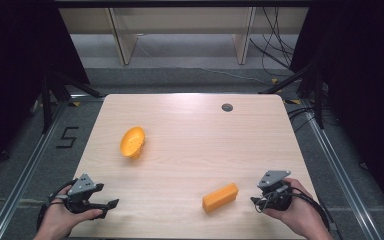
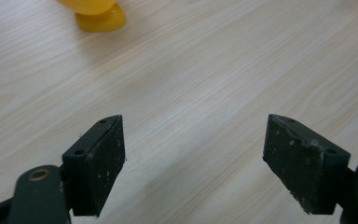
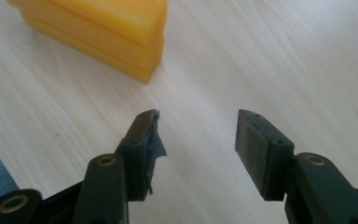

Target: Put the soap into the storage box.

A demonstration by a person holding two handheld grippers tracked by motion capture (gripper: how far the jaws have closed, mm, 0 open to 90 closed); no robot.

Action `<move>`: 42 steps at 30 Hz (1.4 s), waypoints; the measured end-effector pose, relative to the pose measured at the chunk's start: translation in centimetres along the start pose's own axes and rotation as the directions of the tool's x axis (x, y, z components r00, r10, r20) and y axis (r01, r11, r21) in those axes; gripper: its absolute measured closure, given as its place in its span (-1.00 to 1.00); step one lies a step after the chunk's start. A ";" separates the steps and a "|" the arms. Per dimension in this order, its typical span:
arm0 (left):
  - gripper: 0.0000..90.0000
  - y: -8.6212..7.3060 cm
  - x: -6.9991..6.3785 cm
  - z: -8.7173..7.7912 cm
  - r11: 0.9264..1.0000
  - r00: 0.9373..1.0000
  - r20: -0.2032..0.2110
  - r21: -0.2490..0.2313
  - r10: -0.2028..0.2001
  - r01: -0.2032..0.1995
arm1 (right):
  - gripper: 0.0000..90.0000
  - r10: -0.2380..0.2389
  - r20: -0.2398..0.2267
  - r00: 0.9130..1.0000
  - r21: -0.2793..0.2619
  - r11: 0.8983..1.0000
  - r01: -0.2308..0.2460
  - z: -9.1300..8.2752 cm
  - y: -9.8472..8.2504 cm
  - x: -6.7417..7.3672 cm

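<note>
Two orange things are seen on the pale, wood-grained worktop (image 1: pixel 190 145). One orange block (image 1: pixel 220 197), smooth and layered along its side (the ridges are plain in the right gripper view), lies near the front edge, its long axis slanted from front-left to back-right. One orange bowl (image 1: pixel 133 142), glossy and rounded, is tipped on its side farther back on the left, its mouth turned toward the left. The right gripper (image 1: pixel 258 202) is held just right of the block, apart from it, jaws parted with nothing between them. The left gripper (image 1: pixel 111 204) is held at the front left, jaws spread wide over bare wood.
</note>
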State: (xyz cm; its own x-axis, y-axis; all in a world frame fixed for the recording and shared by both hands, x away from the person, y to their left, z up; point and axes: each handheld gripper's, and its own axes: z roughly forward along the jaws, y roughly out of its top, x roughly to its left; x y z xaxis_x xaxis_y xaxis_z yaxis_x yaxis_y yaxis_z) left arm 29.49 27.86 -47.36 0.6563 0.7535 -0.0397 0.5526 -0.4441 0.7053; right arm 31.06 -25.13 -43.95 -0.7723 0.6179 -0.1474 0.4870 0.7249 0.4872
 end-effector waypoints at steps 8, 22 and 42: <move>-0.56 0.4 -0.9 0.7 0.999 0.999 0.032 0.001 0.033 -0.033 | 0.07 -0.214 -0.066 0.975 0.137 0.966 0.221 -1.0 2.3 0.5; -0.43 0.8 -1.1 1.1 0.999 0.997 0.080 -0.043 0.021 -0.018 | -0.07 -0.457 -0.188 0.869 0.270 0.827 0.494 -0.6 8.1 1.1; -0.45 0.6 -0.8 1.1 0.999 0.998 0.068 -0.034 0.006 -0.004 | -0.11 -0.589 -0.304 0.749 0.259 0.706 0.660 3.3 12.4 3.8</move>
State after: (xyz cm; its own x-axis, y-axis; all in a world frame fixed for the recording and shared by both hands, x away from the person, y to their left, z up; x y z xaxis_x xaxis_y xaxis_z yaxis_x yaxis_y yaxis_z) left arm 29.90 26.44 -47.68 0.6928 0.7163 -0.0833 0.5323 -0.4300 0.7292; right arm 35.55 -12.81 -41.29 -0.9892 -0.0567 -0.1351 -0.0605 0.9979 0.0240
